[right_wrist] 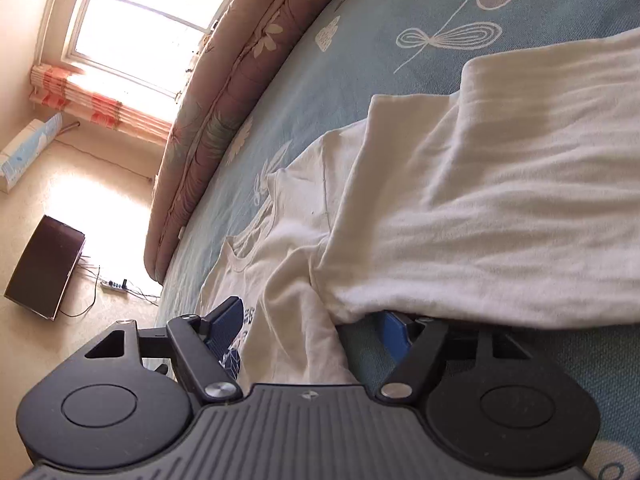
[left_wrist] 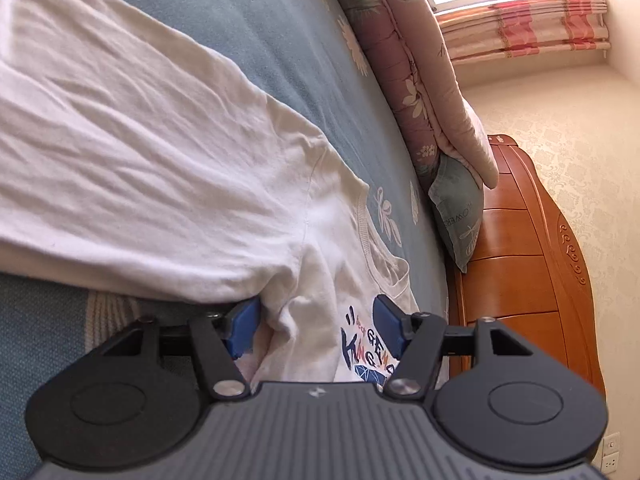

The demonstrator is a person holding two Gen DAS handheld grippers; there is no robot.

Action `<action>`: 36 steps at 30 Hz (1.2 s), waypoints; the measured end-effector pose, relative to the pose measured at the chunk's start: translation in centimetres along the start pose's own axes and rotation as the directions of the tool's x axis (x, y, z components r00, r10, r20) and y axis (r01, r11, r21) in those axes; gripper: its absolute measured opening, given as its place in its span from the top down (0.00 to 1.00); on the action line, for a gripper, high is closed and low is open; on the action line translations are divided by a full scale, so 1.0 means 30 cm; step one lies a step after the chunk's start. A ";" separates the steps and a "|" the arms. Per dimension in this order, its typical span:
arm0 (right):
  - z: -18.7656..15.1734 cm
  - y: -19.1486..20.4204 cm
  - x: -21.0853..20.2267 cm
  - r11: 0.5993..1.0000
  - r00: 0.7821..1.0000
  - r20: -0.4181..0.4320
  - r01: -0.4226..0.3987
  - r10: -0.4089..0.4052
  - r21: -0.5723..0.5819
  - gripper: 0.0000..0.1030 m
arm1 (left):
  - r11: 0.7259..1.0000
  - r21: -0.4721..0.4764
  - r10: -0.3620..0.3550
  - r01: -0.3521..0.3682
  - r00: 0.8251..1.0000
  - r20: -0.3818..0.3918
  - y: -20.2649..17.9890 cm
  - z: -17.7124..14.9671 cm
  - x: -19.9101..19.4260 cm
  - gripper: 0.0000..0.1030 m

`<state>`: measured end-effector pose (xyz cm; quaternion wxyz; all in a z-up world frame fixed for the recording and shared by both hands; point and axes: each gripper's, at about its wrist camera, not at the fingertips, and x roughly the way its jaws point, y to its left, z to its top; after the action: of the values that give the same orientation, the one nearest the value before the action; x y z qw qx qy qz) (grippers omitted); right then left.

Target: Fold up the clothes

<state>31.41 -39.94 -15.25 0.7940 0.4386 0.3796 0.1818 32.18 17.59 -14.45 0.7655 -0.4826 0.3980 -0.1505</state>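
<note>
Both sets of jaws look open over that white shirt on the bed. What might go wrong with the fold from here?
1. The folded-over layer of the white T-shirt is bunched where it meets the printed front, so creases may get pressed in.
2. The left gripper and right gripper both have cloth between open jaws; pulling back might snag it and undo the fold.
3. The shirt lies near the edge of the blue bedsheet and may slide off.

"KING" on T-shirt [left_wrist: 368,354]; "FLOWERS" on pillow [left_wrist: 456,208]
</note>
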 end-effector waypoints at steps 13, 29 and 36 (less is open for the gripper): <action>0.119 0.058 0.027 0.962 0.961 0.182 0.236 -0.210 -0.137 0.30 | 0.991 0.072 0.097 -0.109 0.983 0.153 -0.015 0.144 -0.075 0.44; -0.020 -0.007 0.048 1.000 0.997 0.075 0.002 -0.003 0.020 0.34 | 0.998 0.068 -0.009 0.007 1.000 0.027 0.006 -0.041 -0.014 0.49; -0.016 -0.074 0.045 0.997 0.994 0.097 0.035 -0.042 0.072 0.88 | 1.000 0.015 0.021 -0.022 0.998 0.061 0.095 -0.068 -0.034 0.92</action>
<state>31.82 -40.05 -17.87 0.7993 0.4672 0.3546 0.1309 29.56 18.36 -16.87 0.7827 -0.4766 0.3783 -0.1308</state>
